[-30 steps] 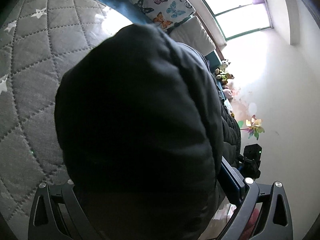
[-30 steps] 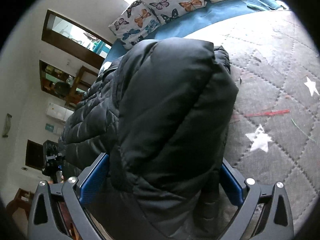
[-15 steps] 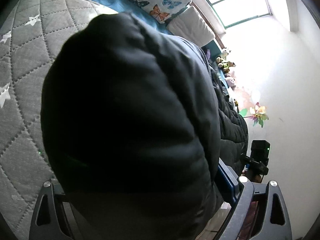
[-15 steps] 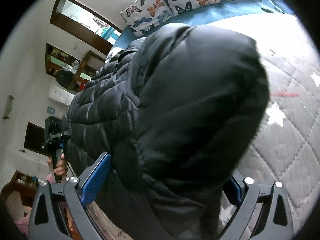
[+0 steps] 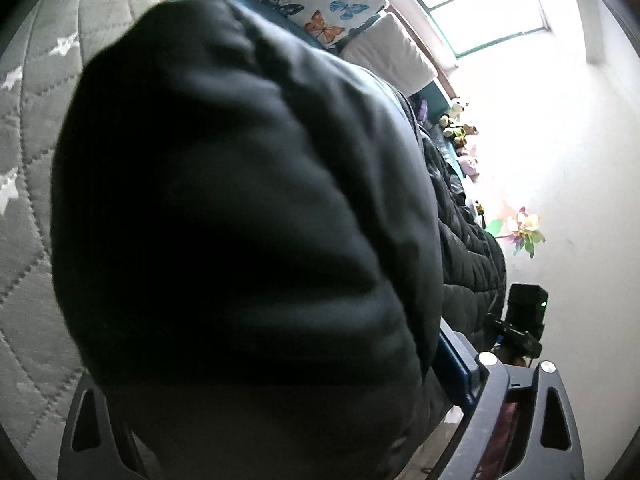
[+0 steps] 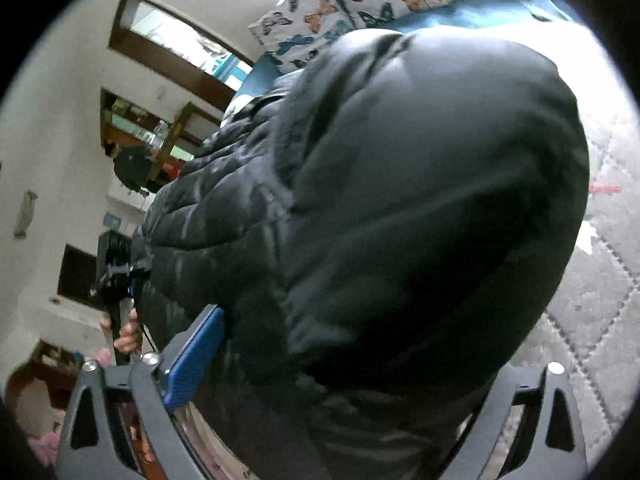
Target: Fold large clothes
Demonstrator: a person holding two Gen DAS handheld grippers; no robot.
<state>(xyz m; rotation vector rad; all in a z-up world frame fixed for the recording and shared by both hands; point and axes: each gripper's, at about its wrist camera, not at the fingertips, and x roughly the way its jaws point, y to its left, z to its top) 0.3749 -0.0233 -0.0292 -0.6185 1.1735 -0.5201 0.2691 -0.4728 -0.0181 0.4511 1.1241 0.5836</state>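
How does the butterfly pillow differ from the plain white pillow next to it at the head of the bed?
The butterfly pillow is white with coloured butterflies printed on it; the white pillow shows no pattern. In the left wrist view the butterfly pillow lies nearer the grey quilt, the white pillow nearer the window. Both lie beyond the black puffer jacket and are partly hidden by it.

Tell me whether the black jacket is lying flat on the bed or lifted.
Lifted: the black jacket bulges between both grippers' fingers, left gripper and right gripper, above the quilt.
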